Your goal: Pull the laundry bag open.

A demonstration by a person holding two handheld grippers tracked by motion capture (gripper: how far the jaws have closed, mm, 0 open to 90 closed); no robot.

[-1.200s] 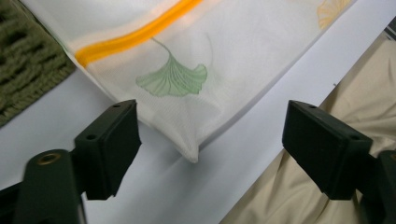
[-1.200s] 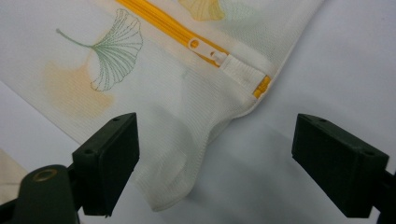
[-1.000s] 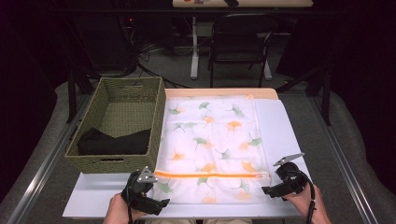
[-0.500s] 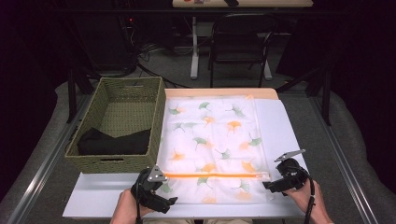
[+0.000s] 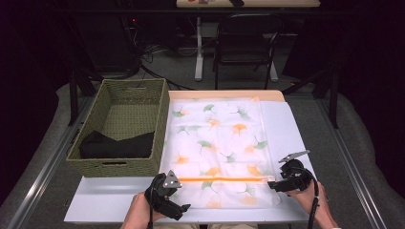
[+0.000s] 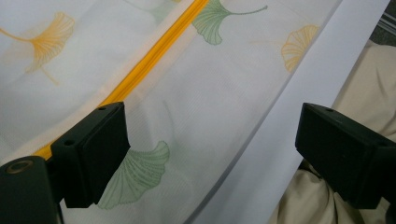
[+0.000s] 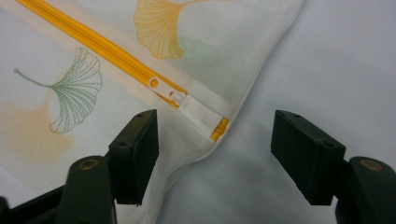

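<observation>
- Your left gripper (image 5: 179, 208) sits at the near left corner of the mesh bag (image 5: 215, 143), jaws spread wide and grasping nothing.
- In the left gripper view, one jaw rests over the bag beside the orange zipper (image 6: 149, 65); the other hangs past the edge of the white sheet (image 6: 285, 116), above your trouser leg.
- Your right gripper (image 5: 273, 186) sits at the near right corner of the bag, jaws released and empty.
- In the right gripper view, the white zipper pull (image 7: 164, 89) lies at the end of the zipper, just ahead of the jaws and between them.
- The bag lies flat on the white sheet, printed with green and orange leaves.
- The woven basket (image 5: 125, 129) stands just left of the bag, touching its edge, with dark folded cloth (image 5: 117, 145) inside.
</observation>
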